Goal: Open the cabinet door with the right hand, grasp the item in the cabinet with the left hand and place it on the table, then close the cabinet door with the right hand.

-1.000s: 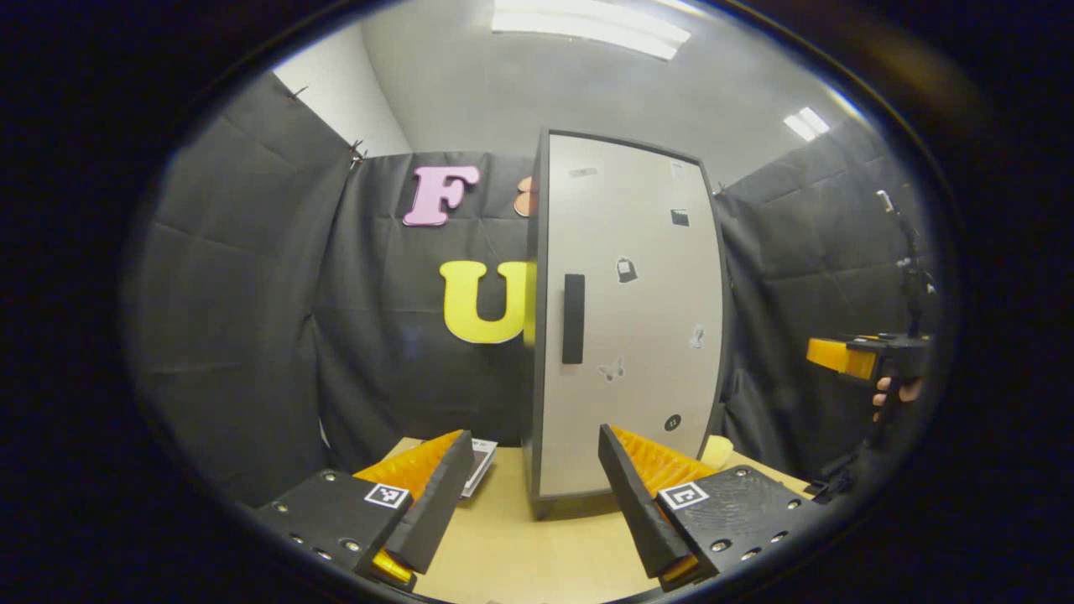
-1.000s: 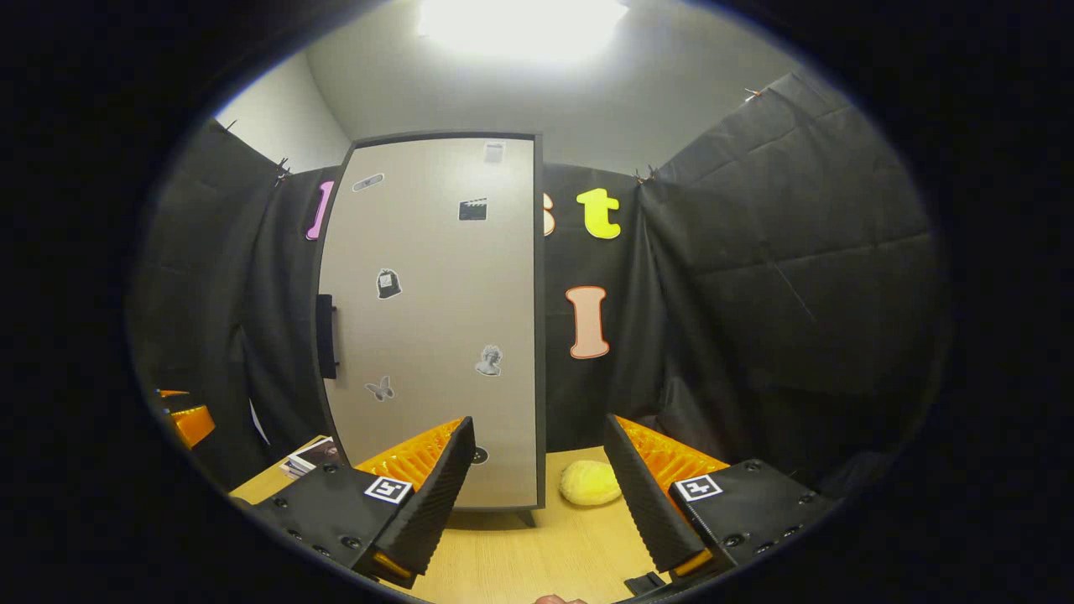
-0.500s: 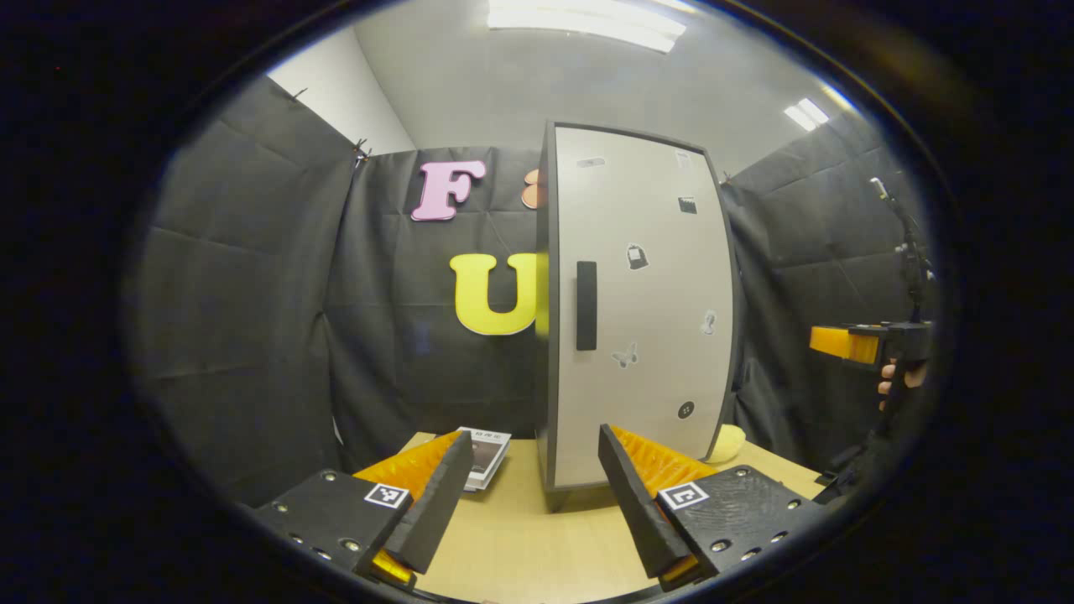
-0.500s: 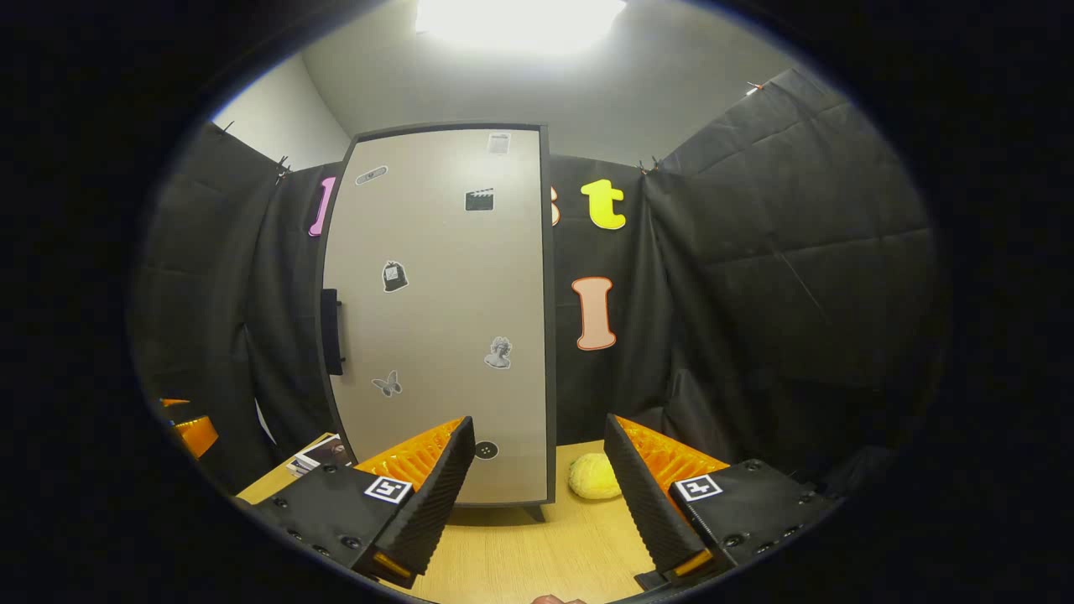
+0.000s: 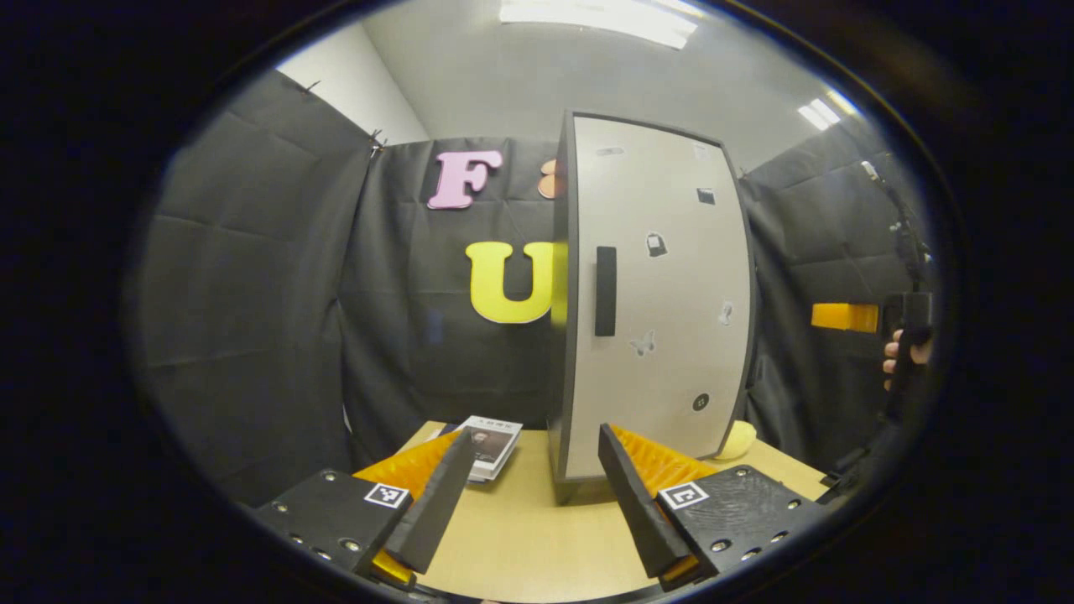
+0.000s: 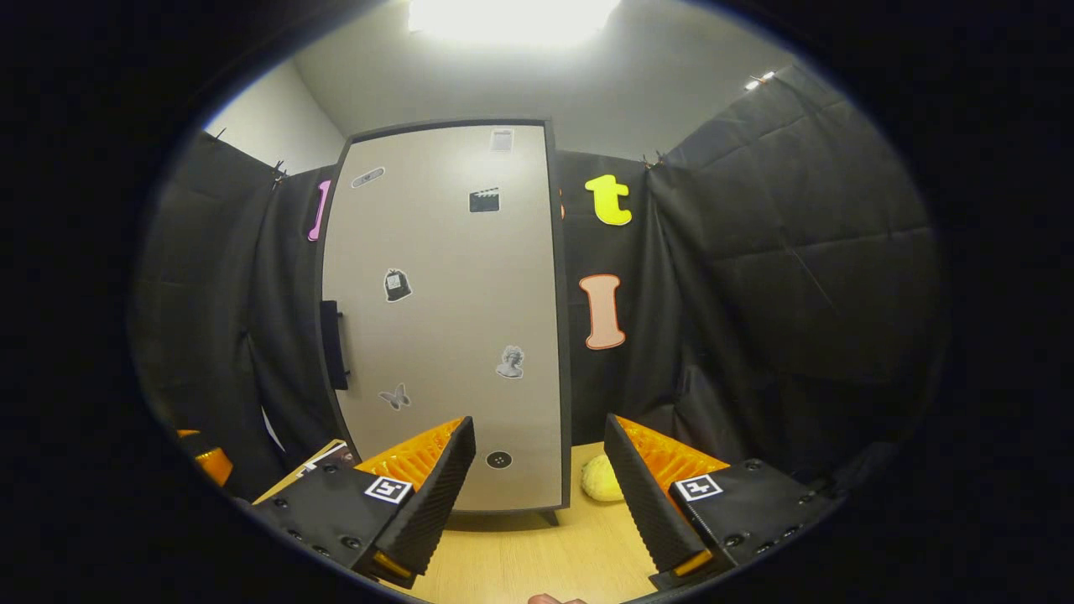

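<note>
A: Looking along the left gripper point(image 5: 529, 495), jaws standing wide apart, gripping nothing, hovering over the worktop point(image 5: 520, 545).

B: Seeing the cabinet point(image 5: 650, 310) standing upright at about 1 o'clock of that view, door point(image 5: 671, 252) lying flush and closed, dark handle point(image 5: 605, 291) sitting near the door's left edge.

A: Noting small stickers scattered over the door (too small for telling apart).

B: Spotting a booklet point(image 5: 491, 443) lying flat on the worktop at 11 o'clock of the jaws, just left of the cabinet's foot.

A: Catching a yellow round thing point(image 5: 737, 438) peeking out at the cabinet's right foot, at 2 o'clock, resting on the worktop. Not telling what lies inside the cabinet, door hiding it.

B: Picking out the right gripper point(image 5: 847, 316) far out at 3 o'clock of the left gripper view, a hand point(image 5: 902, 356) wrapping its grip, well apart from the cabinet.

A: Switching to the right gripper view: right gripper point(image 6: 537, 495) with jaws spread open too, holding nothing, cabinet door point(image 6: 445, 310) facing at 11 o'clock, handle point(image 6: 334, 344) at its left edge, untouched.

B: Finding the yellow round thing point(image 6: 601, 478) between the jaws, beside the cabinet's right corner, resting on the worktop point(image 6: 537, 562).
</note>
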Available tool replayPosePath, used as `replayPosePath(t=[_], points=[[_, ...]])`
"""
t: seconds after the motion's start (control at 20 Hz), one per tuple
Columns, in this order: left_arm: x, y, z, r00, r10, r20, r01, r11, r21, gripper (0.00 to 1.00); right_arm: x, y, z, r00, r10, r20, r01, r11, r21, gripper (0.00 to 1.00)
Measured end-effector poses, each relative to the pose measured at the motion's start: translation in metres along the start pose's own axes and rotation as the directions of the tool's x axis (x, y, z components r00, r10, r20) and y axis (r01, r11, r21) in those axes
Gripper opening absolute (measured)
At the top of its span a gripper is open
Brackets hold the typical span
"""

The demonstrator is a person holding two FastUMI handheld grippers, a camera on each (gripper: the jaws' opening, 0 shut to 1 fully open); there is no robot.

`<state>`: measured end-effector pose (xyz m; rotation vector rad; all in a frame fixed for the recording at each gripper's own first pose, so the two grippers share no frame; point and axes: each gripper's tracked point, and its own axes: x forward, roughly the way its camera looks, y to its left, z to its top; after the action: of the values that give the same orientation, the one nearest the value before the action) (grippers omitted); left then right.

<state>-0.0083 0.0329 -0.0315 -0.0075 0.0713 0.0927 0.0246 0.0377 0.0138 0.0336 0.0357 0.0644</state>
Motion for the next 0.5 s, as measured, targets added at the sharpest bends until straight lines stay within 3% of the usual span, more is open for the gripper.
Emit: replayPosePath(t=[0.15, 0.5], points=[[-0.002, 0.006, -0.004, 1.000, 0.015, -0.010, -0.015, 1.000, 0.001, 0.90, 0.014, 0.027, 0.022, 0.998, 0.048, 0.032, -0.048, 0.999, 0.004, 0.98], [-0.006, 0.026, -0.013, 0.998, 0.057, -0.027, -0.057, 0.998, -0.001, 0.92, 0.062, 0.129, 0.047, 0.977, 0.207, -0.042, -0.205, 0.978, 0.043, 0.98]])
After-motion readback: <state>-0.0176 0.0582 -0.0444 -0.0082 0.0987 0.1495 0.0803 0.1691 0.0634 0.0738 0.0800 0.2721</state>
